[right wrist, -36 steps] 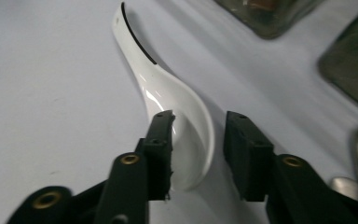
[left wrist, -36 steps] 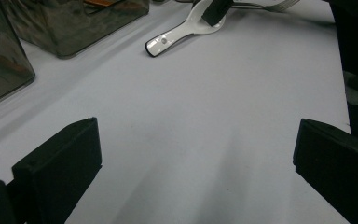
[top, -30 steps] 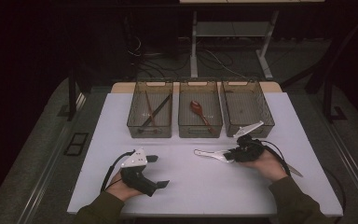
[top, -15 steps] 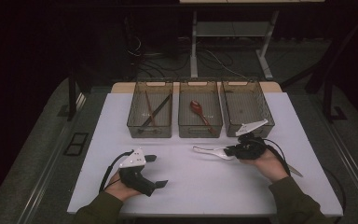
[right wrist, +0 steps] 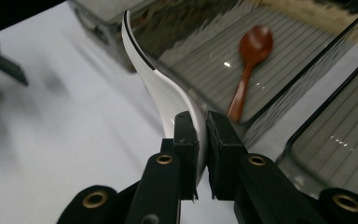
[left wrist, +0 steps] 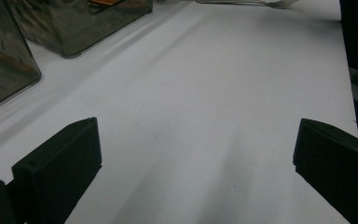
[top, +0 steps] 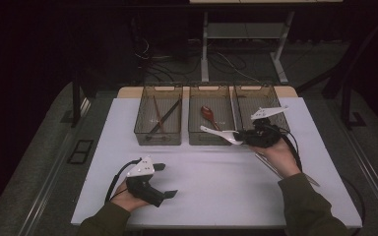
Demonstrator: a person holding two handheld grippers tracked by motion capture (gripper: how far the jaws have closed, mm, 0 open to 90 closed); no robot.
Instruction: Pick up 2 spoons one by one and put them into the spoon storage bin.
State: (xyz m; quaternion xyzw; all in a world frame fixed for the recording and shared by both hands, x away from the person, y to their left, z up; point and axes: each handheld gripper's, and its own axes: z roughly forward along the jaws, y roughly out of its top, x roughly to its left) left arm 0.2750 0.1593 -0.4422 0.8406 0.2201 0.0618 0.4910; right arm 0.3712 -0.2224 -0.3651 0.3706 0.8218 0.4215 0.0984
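The right gripper view shows the right tool (right wrist: 201,140) clamped nearly shut on a white ceramic soup spoon (right wrist: 161,84), beside the smoky plastic bin (right wrist: 279,100) holding a brown wooden spoon (right wrist: 249,60). From the high view, the white spoon (top: 221,133) hangs above the white table (top: 216,177) at the middle bin's front. The left tool (top: 163,180) rests wide open, holding nothing.

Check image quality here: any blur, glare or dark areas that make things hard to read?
High view: table lit, surroundings nearly black. Left gripper view: bin walls soft and reflective. Right gripper view: white spoon and brown spoon legible, bin rim smeared, far-left edge blurred.
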